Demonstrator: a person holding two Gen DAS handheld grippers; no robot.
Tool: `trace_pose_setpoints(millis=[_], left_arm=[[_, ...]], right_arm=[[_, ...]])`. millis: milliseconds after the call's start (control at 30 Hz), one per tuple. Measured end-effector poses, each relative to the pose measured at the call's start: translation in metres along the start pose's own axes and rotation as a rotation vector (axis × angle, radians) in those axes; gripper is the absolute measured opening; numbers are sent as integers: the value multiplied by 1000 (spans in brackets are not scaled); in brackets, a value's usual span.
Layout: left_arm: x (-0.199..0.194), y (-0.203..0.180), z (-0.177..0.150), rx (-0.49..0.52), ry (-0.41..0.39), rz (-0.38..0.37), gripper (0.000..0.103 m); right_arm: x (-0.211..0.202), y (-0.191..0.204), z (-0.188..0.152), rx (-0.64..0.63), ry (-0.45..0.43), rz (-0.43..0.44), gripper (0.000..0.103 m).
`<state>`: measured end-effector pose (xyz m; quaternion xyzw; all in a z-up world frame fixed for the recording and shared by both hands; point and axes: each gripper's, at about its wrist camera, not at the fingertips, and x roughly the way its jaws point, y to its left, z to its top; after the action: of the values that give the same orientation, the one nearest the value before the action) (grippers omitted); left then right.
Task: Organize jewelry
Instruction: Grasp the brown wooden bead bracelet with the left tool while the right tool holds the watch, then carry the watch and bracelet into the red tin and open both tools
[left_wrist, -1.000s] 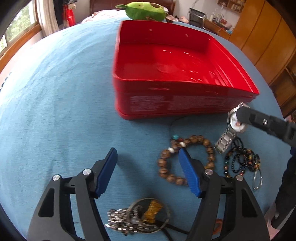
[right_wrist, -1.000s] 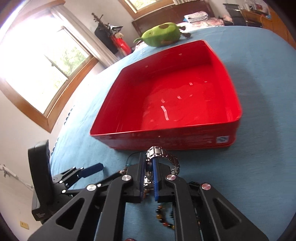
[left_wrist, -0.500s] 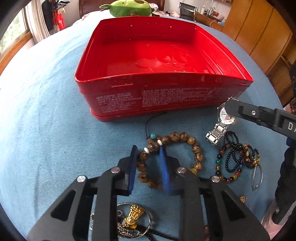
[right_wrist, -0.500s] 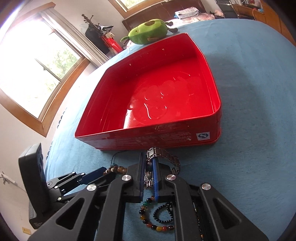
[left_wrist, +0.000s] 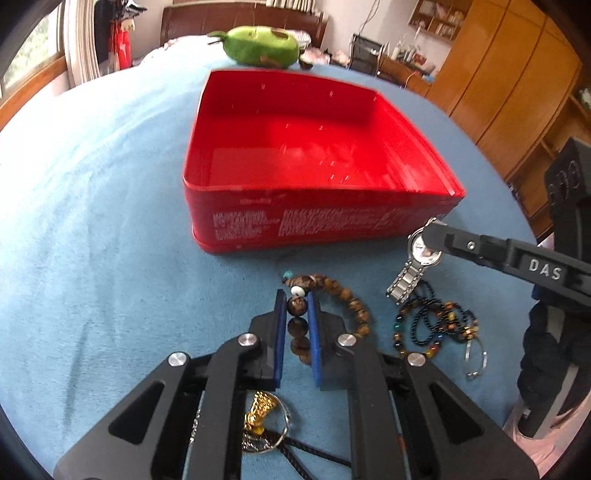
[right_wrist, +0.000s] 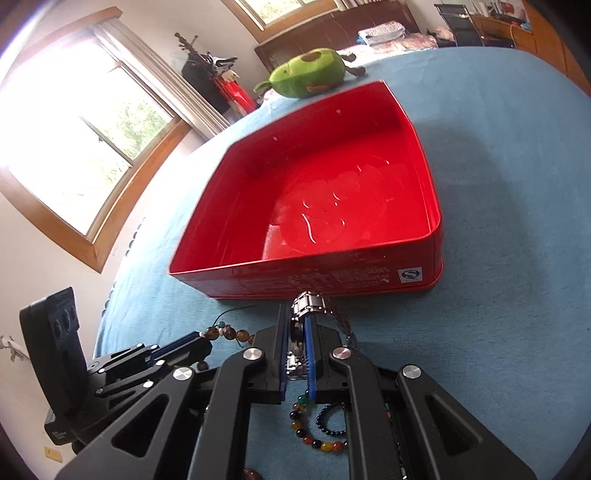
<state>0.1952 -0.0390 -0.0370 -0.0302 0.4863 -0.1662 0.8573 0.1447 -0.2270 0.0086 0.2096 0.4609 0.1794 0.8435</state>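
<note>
Left gripper (left_wrist: 296, 306): jaws clamped on the brown wooden bead bracelet (left_wrist: 334, 295), blue pads pressing a bead on either side; the rest of the loop curves off to the right on the blue cloth (left_wrist: 92, 221). Right gripper (right_wrist: 296, 332): jaws clenched on the silver watch (right_wrist: 308, 301), its metal link band arching past the fingertips; in the left wrist view the watch face (left_wrist: 424, 249) sits at the fingertip and the band hangs down, its end near or on the cloth. Just beside the band lies a tangle of multicoloured bead strands (left_wrist: 436, 325) with a thin metal ring (left_wrist: 476, 356). Under the left gripper, a gold pendant (left_wrist: 260, 410) and ring, partly hidden by the gripper frame. Beyond both grippers: an open red tin (left_wrist: 317, 218), printing on its near wall too blurred to read. Green avocado plush (right_wrist: 310, 75) behind the tin. Room: wood-framed windows (right_wrist: 92, 155) to the left, wooden wardrobe (left_wrist: 498, 85) to the right, dark headboard at the back.
</note>
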Motion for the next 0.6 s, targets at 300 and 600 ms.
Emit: trace_pose_setpoints(millis=[300,600], left_arm=[[-43,-16,4,39,-100,-32,10],[-85,-31,44,77,-213,-49,10]], right_arm=[[-27,20,2,-53,-43,19,8],[-60,49,26,-122,-103,14,7]])
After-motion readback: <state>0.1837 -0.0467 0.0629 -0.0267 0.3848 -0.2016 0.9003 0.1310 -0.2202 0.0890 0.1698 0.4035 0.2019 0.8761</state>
